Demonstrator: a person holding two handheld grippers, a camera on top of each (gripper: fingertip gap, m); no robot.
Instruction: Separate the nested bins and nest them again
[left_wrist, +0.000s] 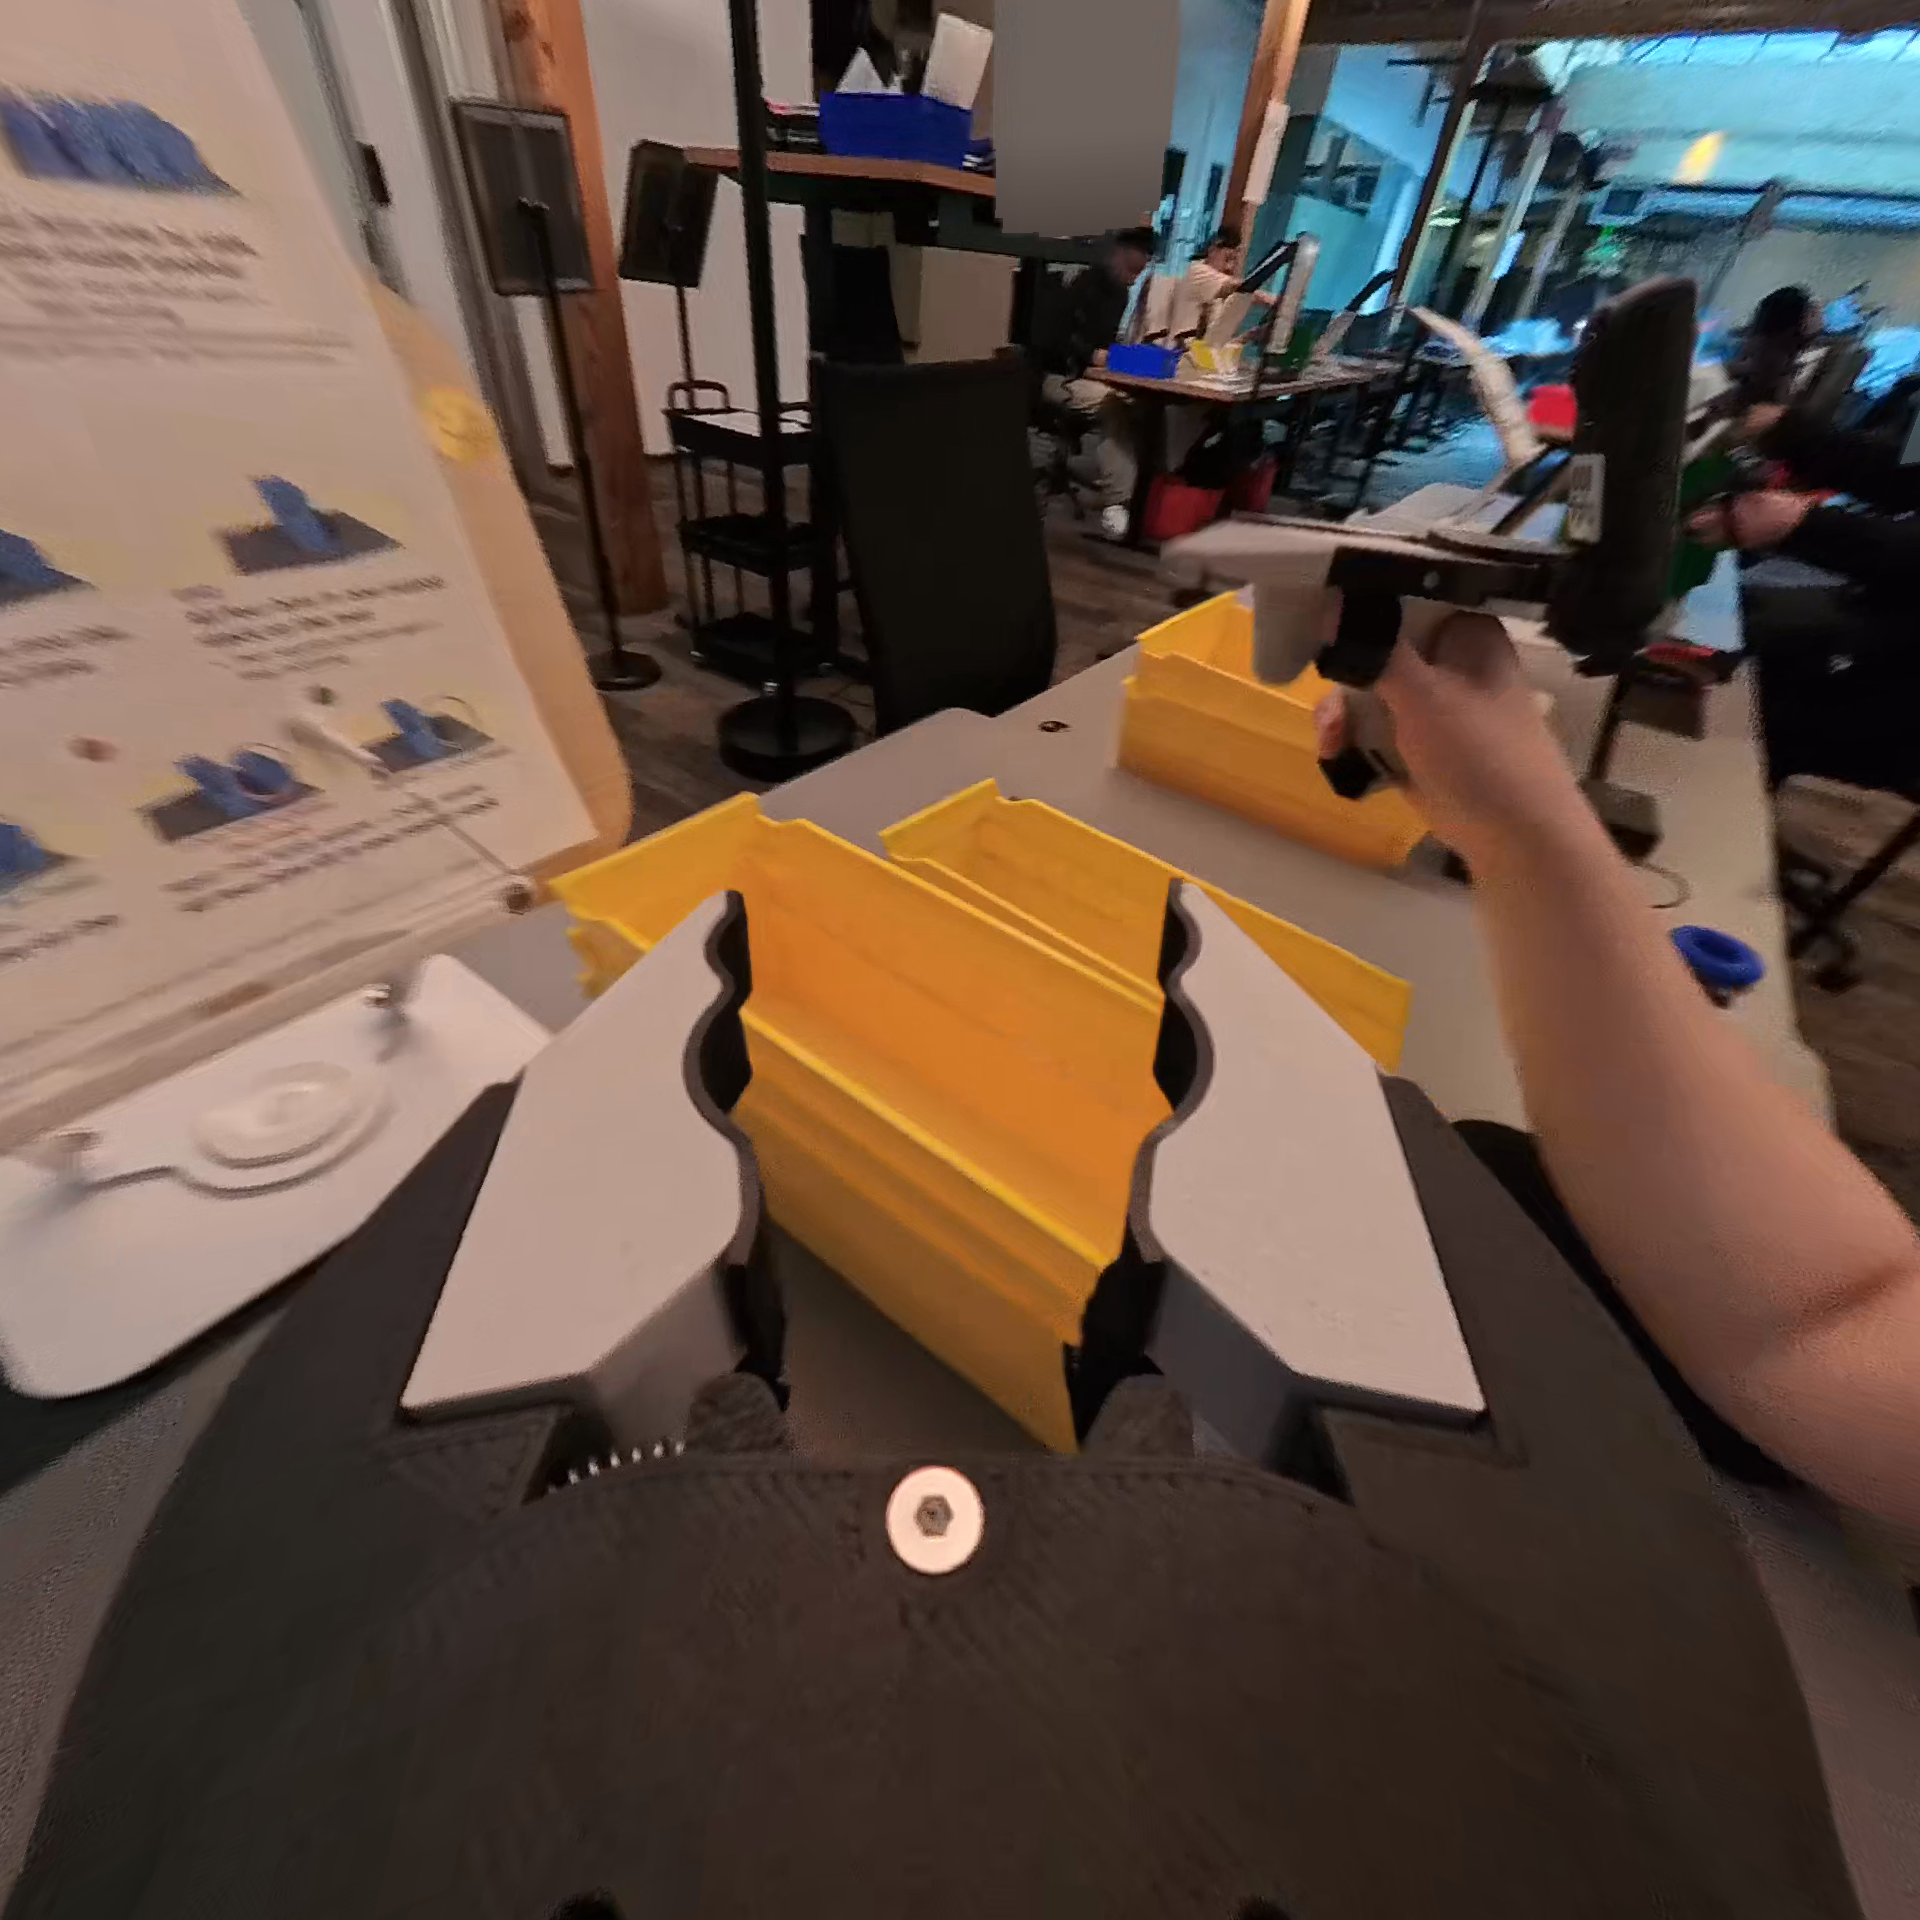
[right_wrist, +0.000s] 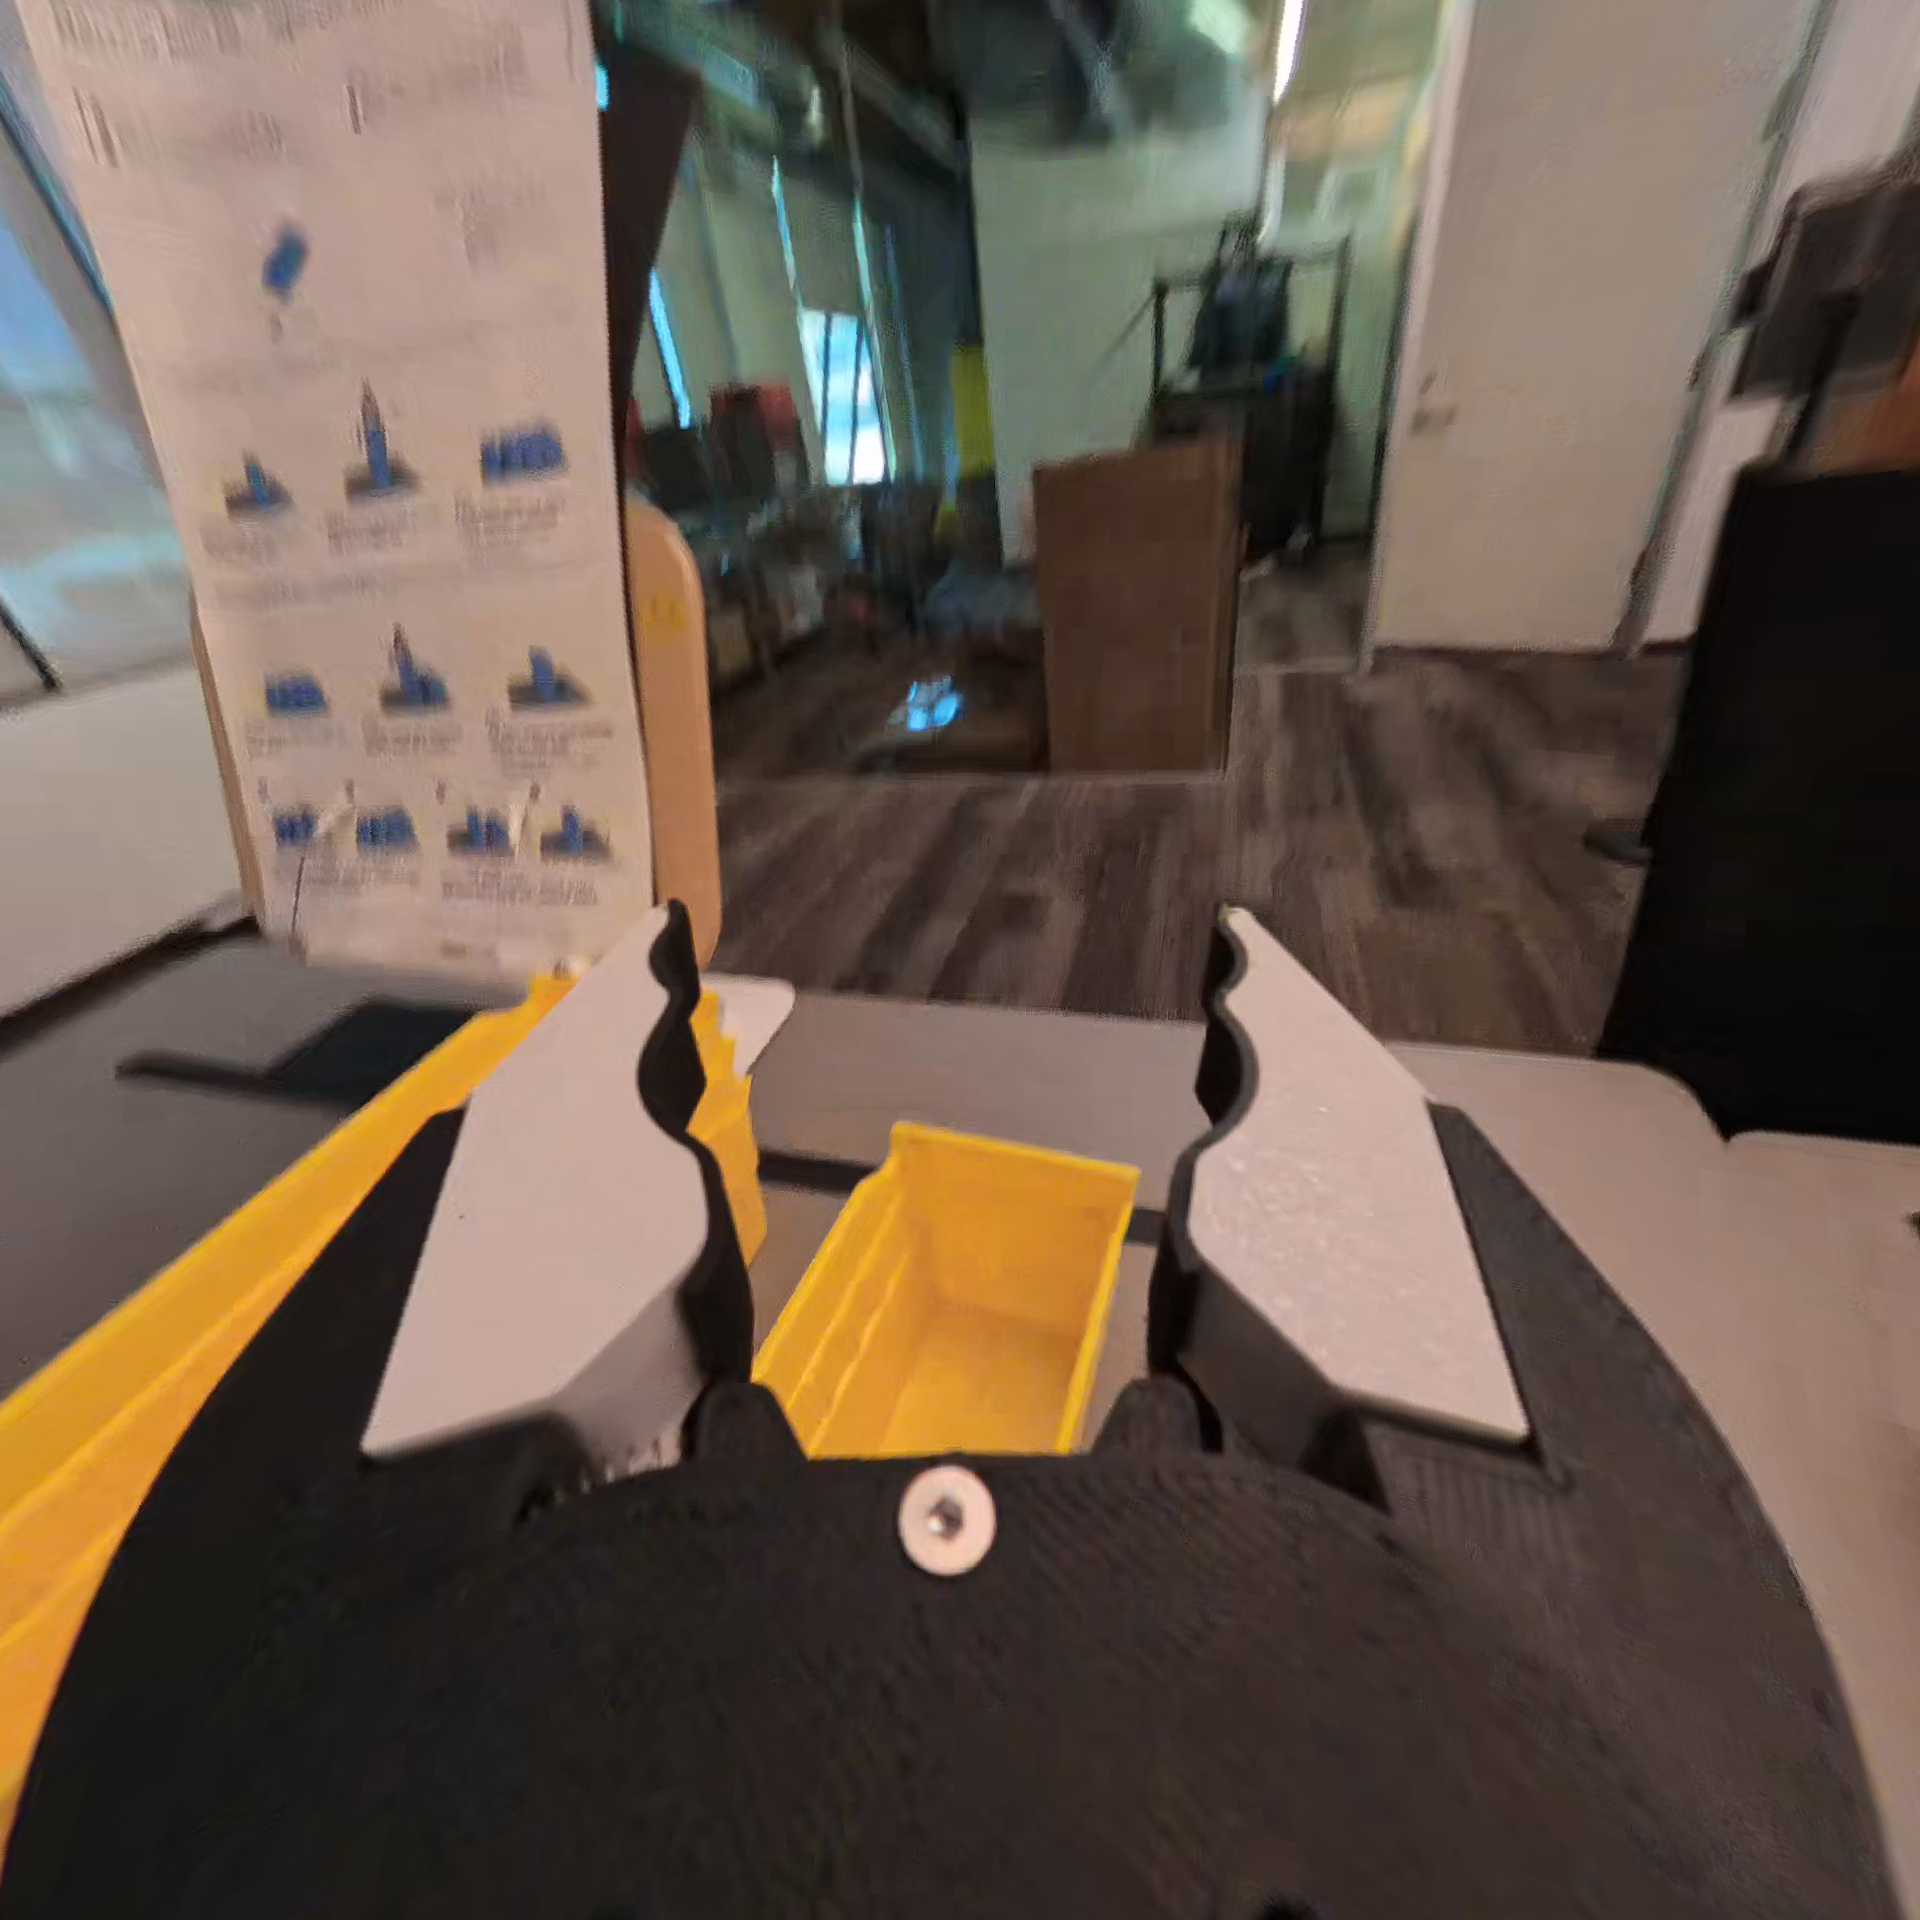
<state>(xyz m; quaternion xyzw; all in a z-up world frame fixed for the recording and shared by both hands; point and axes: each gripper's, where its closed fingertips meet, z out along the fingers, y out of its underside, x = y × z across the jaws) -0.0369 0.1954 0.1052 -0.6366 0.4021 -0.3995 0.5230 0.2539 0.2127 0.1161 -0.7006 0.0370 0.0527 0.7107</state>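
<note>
The left hand-held gripper (left_wrist: 956, 997) hides the near yellow bin's (left_wrist: 935, 1101) near end. The right hand-held gripper's (left_wrist: 1311, 665) fingertips dip behind the far bin's (left_wrist: 1226, 748) wall. The instruction sheet (left_wrist: 208, 582) is blurred and cut off at the left edge.

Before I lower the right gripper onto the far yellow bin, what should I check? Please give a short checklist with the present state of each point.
1. Right gripper open: ok. The fingers stand wide apart with nothing between the tips.
2. Far yellow bin below the right gripper: ok. It lies between the fingers, lower down.
3. Far yellow bin upright and empty: ok. The opening faces up.
4. Far yellow bin apart from the middle bin: ok. Bare table shows between them.
5. Left gripper holding the near bin: cannot tell. The bin lies between its fingers, but contact is unclear.
</note>
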